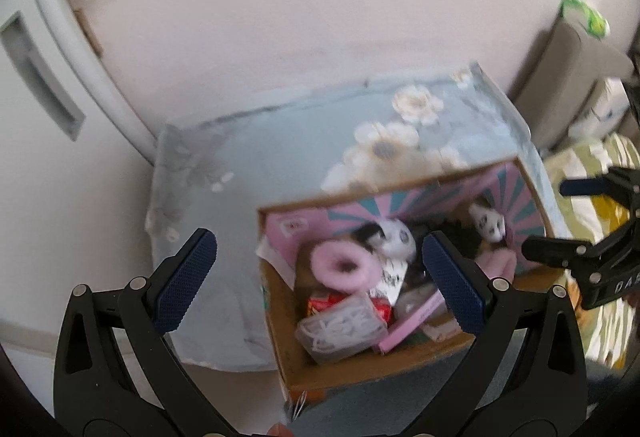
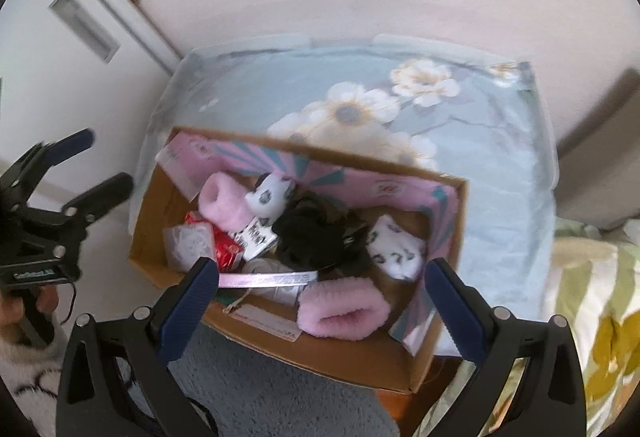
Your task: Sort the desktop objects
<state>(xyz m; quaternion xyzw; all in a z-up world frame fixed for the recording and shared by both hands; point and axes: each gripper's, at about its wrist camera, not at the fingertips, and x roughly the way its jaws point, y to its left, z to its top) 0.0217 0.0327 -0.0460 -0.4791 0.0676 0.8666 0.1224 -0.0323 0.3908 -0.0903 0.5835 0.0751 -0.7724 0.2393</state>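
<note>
Gaping, empty left gripper (image 1: 320, 273) and right gripper (image 2: 322, 301) above cluttered cardboard box (image 2: 344, 353), fluffy pink rings (image 2: 344, 311).

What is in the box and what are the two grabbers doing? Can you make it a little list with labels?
container: cardboard box, open top, pink patterned lining
surface: table with blue flowered cloth
fluffy things: pink fuzzy ring, pink fuzzy cuff
socks: white sock with dark spots
other items: clear plastic case, red packet, black fuzzy bundle
left gripper: fingers open, holding nothing, above the box
right gripper: fingers open, holding nothing, above the box
</note>
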